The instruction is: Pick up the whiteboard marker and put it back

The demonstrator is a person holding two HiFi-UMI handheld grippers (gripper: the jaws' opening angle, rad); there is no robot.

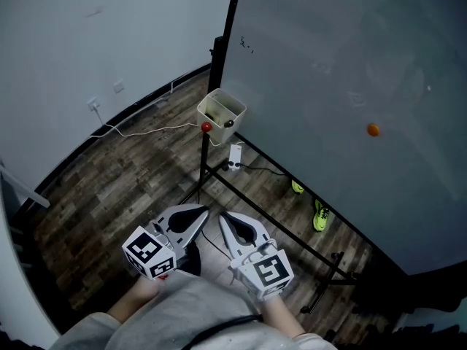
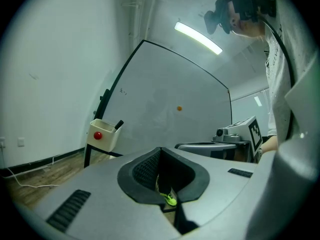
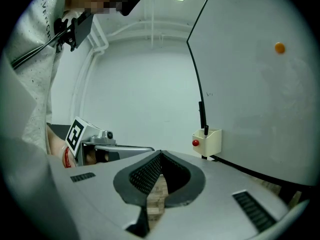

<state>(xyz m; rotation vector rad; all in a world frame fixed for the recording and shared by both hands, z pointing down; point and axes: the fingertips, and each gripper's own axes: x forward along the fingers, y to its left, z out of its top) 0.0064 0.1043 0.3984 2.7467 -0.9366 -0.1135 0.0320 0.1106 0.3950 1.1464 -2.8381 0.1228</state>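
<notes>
We hold one hand-held gripper in each hand, low and close to our body, above the wooden floor (image 1: 109,188).

The left hand-held gripper (image 1: 201,213) has its two jaws pressed together. In the left gripper view its black pads (image 2: 147,169) meet at the tip, and only the floor and one green shoe show through the gap below them. This hand-held gripper holds nothing and touches nothing.

The right hand-held gripper (image 1: 225,220) is the same. In the right gripper view its jaws are together at the tip and only floor boards show through the gap below. It holds nothing too. The two hand-held grippers sit side by side and both point toward the whiteboard (image 1: 328,86).

The whiteboard marker (image 1: 228,122) is not in our hands. It stands in a small cream box (image 1: 217,133) at the bottom left corner of the whiteboard, on the black stand. The marker is black and its top sticks up over the rim of the box. A red round magnet (image 1: 206,127) sits on the side of the box. The box is well apart from both hand-held grippers.

An orange magnet (image 1: 373,130) sticks on the whiteboard. Two green shoes (image 1: 319,216) lie on the floor under the board. A white cable (image 1: 146,130) runs along the floor to the wall.
</notes>
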